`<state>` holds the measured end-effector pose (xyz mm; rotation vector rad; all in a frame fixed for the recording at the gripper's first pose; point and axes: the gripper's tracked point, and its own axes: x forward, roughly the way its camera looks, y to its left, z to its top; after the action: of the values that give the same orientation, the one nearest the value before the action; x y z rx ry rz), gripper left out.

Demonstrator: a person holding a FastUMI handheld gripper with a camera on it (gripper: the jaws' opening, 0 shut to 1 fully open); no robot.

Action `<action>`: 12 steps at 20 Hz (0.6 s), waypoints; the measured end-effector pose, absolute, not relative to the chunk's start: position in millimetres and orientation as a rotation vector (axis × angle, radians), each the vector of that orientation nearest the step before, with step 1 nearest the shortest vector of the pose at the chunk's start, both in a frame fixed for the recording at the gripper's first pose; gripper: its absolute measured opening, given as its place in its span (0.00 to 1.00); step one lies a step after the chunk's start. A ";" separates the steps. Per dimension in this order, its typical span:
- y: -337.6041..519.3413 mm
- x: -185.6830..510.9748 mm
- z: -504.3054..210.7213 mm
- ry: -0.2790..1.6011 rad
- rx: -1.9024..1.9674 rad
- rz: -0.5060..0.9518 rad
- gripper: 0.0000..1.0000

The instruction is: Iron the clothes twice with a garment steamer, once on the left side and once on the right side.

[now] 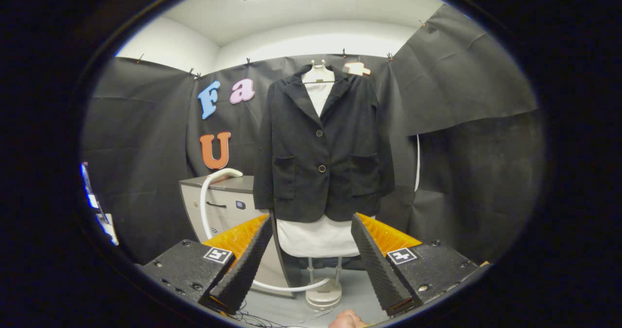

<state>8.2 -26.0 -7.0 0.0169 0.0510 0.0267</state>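
The gripper [311, 250] stands wide open with nothing between its two ribbed fingers [245, 265], which point straight at the booth's back wall. Beyond the fingers, centred in the gap between them, a black jacket [320, 148] hangs buttoned on a white hanger [318, 73], over a white padded board [318, 238] that shows below its hem and stands on a pale stand [324, 294] with a round foot. Beyond the left finger sits a grey cabinet [223, 201], and a white hose [209, 201] arches up over its top and loops down along the floor toward the stand; this looks like the hose of the garment steamer, though its head cannot be made out. A bit of a hand [346, 320] shows just below, between the finger bases. Judging from this, the task is at its very start: no steamer is in the fingers, and neither side of the jacket looks attended to, so both passes remain. Room seems fair: the fingers are well apart from the jacket, with open floor in front of the stand. The cabinet crowds the jacket's left sleeve, and the draped black cloth hangs near the right sleeve, so the side passes look tighter than the middle.
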 end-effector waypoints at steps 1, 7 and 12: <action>-27.8 8.5 -6.7 0.053 0.016 0.026 1.00; -30.0 8.2 -1.5 0.055 0.018 0.026 1.00; -28.4 8.6 -3.1 0.073 0.013 0.016 1.00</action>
<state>8.6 -28.4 -3.1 0.0135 0.0735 0.0155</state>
